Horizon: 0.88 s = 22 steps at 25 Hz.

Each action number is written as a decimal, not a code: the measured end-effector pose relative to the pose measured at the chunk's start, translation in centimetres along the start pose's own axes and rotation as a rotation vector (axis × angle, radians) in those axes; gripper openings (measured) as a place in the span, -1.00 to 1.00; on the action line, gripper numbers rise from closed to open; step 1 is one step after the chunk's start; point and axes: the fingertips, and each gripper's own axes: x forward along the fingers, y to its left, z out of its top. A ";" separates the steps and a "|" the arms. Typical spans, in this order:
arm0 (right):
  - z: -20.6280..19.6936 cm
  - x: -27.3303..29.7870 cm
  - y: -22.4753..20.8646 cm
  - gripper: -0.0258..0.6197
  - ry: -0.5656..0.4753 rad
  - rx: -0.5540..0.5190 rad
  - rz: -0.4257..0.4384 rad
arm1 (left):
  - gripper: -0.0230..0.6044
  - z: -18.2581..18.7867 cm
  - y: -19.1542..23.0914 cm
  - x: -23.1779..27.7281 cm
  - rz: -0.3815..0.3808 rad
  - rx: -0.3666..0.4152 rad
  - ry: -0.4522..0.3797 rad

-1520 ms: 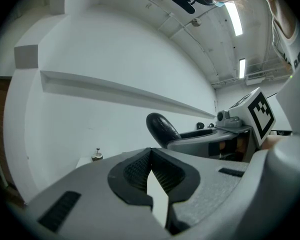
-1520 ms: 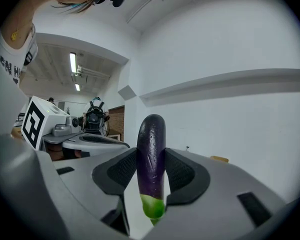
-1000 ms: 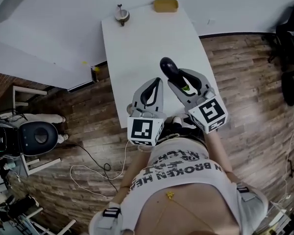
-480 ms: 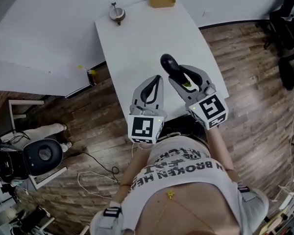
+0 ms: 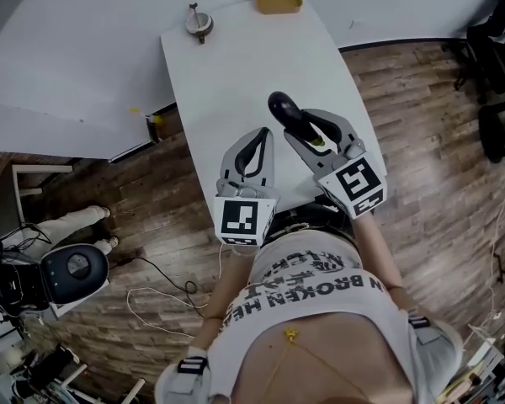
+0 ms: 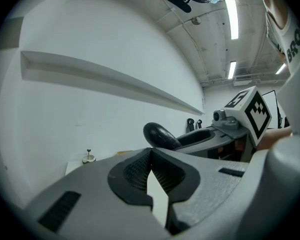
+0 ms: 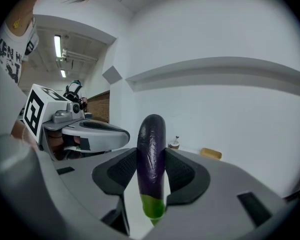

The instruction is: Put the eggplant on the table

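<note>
A dark purple eggplant (image 5: 284, 109) with a green stem end sticks out forward from my right gripper (image 5: 305, 130), which is shut on it over the near right part of the white table (image 5: 236, 66). In the right gripper view the eggplant (image 7: 151, 144) stands between the black pads (image 7: 182, 171), stem end toward the camera. My left gripper (image 5: 264, 134) hangs beside it on the left, over the table's near end. Its fingertips meet with nothing between them (image 6: 150, 156). From the left gripper view the eggplant (image 6: 160, 135) shows to the right.
At the table's far edge sit a small round object with a stem (image 5: 199, 22) and a yellow object (image 5: 278, 0). Wood floor surrounds the table. A wheeled device (image 5: 71, 268) and loose cables (image 5: 164, 297) lie at the left, dark chairs (image 5: 497, 57) at the right.
Both grippers have edged a little forward and lower over the table's near end. The eggplant stays in the right gripper. The left jaws stay together.
</note>
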 end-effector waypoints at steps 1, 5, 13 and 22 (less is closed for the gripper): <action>-0.1 0.1 0.0 -0.38 0.006 -0.004 0.007 | -0.97 0.0 -0.1 0.0 0.007 0.000 0.001; -1.3 0.5 -0.6 -0.38 0.030 -0.009 0.030 | -0.97 -0.4 -0.2 0.5 0.030 0.003 0.008; -3.6 2.3 -1.7 -0.38 0.085 -0.027 0.071 | -0.97 -1.6 0.2 1.9 0.060 -0.015 0.034; -9.3 4.5 -1.7 -0.38 0.200 -0.052 0.137 | -0.97 -2.2 0.9 1.4 0.111 -0.033 0.053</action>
